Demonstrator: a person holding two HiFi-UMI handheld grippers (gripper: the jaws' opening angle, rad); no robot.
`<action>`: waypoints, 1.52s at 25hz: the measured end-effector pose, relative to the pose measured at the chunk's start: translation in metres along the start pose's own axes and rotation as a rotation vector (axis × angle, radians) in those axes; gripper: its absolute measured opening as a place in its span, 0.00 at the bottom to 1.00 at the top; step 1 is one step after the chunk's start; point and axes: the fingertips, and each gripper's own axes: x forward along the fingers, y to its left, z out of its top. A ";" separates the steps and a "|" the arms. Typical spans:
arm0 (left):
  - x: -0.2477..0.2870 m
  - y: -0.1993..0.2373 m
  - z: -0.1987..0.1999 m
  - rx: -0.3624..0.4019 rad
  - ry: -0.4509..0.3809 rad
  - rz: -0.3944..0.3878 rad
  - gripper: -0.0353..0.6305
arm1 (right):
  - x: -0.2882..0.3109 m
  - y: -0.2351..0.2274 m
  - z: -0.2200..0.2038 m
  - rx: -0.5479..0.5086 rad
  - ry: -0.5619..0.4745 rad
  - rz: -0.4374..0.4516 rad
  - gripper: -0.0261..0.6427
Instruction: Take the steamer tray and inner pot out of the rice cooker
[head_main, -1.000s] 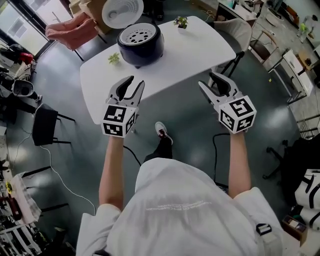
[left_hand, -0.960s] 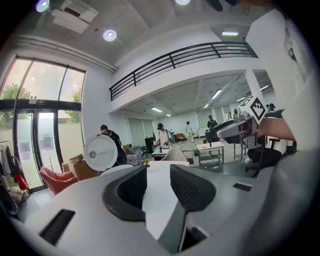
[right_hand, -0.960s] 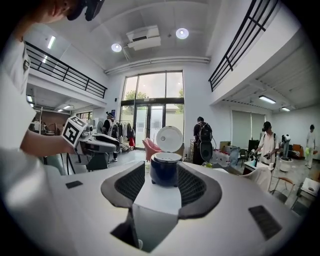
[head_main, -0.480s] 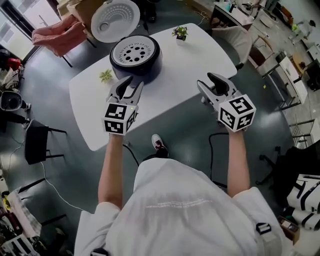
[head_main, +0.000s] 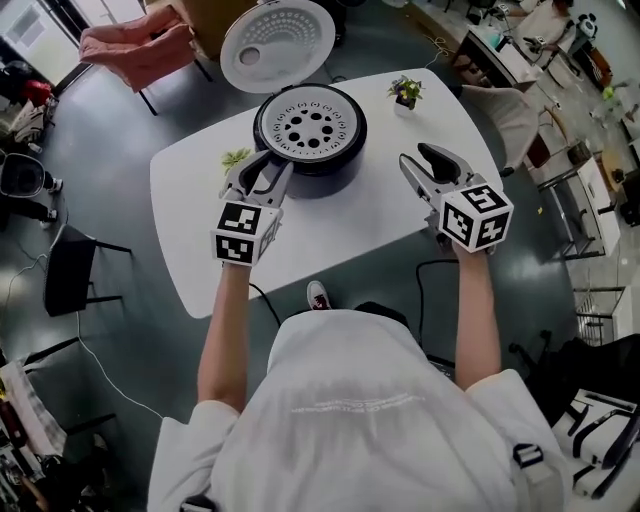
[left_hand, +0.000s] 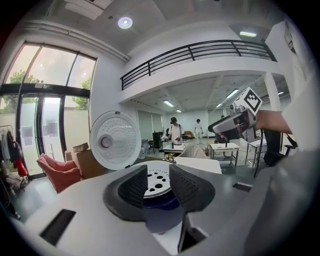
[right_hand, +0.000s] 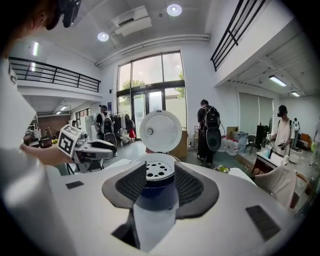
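Tabletop (head_main: 340, 235) of smooth white with rounded corners in the head view, bearing a squat, round, dark rice cooker (head_main: 340, 178). Seated in its mouth, the steamer tray (head_main: 310, 125): a pale flat disc pierced with rings of round holes. Inner pot beneath it hidden. Behind, the hinged lid (head_main: 277, 45) thrown open, white, circular, finely dimpled. Left gripper (head_main: 268, 172) close against the cooker's near-left flank, contact not clear. Right gripper (head_main: 420, 160) over bare table to the cooker's right, apart from it. Both of glossy white plastic with curved black fingers and a black-and-white marker cube behind. Two small potted plants (head_main: 406, 92) on the table, one at either side of the cooker.

Left gripper view: dark pads (left_hand: 131, 187), cross-hatched like rubber mesh, standing wide apart, just now drawing a little narrower, clamping nothing. Between them, farther off, the holed tray (left_hand: 159, 184) above a band of deep-blue shell. Lid upright at left, right gripper (left_hand: 216, 127) at the right, roughly level in a hand.

Right gripper view: same meshed pads (right_hand: 131, 184), likewise spread wide and just now closing slightly, gripping nothing. Framed in the gap, the perforated tray (right_hand: 161, 172) on the glossy blue body (right_hand: 157, 194), lid round and white behind. Left gripper (right_hand: 111, 147) at the left, pointing toward the cooker.
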 end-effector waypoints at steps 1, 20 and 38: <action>0.003 0.008 -0.003 -0.008 0.008 0.005 0.28 | 0.011 -0.001 0.000 0.006 0.014 0.001 0.31; 0.049 0.110 -0.033 -0.166 0.114 0.270 0.26 | 0.197 -0.051 -0.004 -0.019 0.197 0.265 0.31; 0.081 0.122 -0.060 -0.289 0.193 0.380 0.24 | 0.290 -0.053 -0.044 -0.276 0.448 0.416 0.39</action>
